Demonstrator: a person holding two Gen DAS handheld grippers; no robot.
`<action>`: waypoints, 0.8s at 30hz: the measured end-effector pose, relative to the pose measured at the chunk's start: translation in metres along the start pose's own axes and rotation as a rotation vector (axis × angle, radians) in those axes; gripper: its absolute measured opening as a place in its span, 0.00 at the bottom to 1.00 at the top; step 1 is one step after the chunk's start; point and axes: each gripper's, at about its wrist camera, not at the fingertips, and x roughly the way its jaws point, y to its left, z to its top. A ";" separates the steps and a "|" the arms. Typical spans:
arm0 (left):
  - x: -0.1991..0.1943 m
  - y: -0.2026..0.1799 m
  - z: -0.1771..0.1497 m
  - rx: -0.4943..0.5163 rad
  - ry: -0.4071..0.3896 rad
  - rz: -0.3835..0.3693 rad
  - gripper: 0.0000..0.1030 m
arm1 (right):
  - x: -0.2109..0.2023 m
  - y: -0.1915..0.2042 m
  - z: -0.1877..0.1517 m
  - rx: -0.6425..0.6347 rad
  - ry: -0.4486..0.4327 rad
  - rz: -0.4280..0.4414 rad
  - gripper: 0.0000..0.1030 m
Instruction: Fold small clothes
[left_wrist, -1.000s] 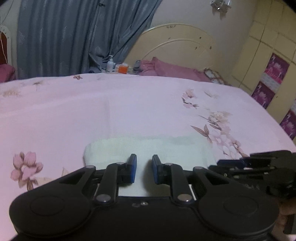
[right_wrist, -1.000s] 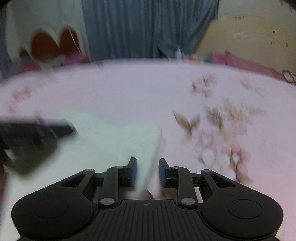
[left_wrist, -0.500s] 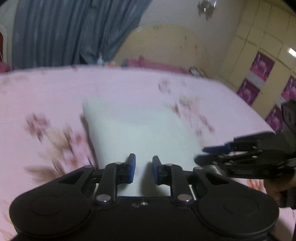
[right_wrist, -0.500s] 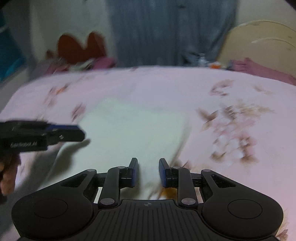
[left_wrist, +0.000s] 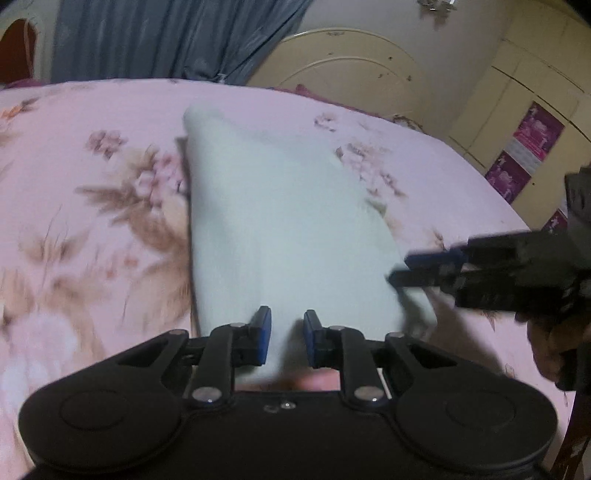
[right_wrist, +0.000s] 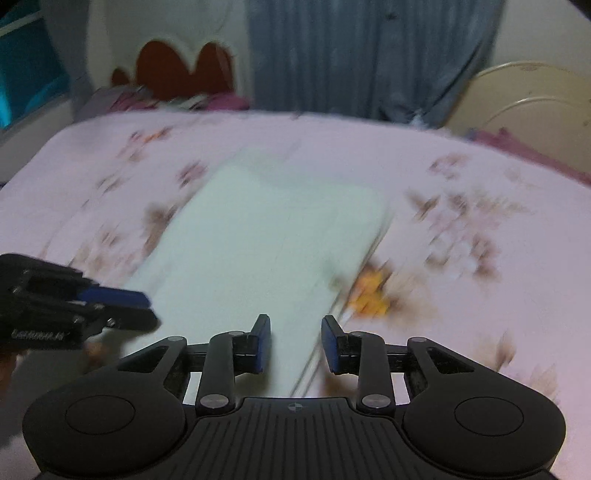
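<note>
A folded pale white-green cloth (left_wrist: 280, 229) lies flat on the pink floral bedsheet (left_wrist: 92, 206); it also shows in the right wrist view (right_wrist: 266, 236). My left gripper (left_wrist: 286, 341) is open over the cloth's near edge, and the cloth runs between its blue pads. My right gripper (right_wrist: 295, 343) is open over the cloth's near right edge. Each gripper shows in the other's view: the right one (left_wrist: 417, 267) at the cloth's right side, the left one (right_wrist: 144, 308) at its left side. Both views are blurred.
A cream headboard (left_wrist: 343, 70) and a blue curtain (left_wrist: 162, 37) stand behind the bed. Cream wardrobes (left_wrist: 524, 110) with purple stickers are at the right. A red heart-shaped chair back (right_wrist: 177, 70) is at the far left. A yellow print (right_wrist: 369, 291) lies beside the cloth.
Both grippers have swung around the cloth, which now runs lengthwise away from me. The right gripper's jaws have opened wider. The cloth stays flat on the bed.
</note>
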 end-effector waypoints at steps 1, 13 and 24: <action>-0.001 -0.002 -0.003 -0.007 -0.001 0.003 0.17 | 0.005 0.003 -0.009 -0.024 0.040 -0.018 0.30; -0.020 -0.031 -0.007 0.073 -0.051 0.214 0.73 | -0.020 -0.009 -0.025 -0.003 -0.029 -0.041 0.31; -0.005 -0.044 0.031 0.117 -0.117 0.318 0.73 | -0.016 -0.030 0.016 0.067 -0.126 -0.017 0.31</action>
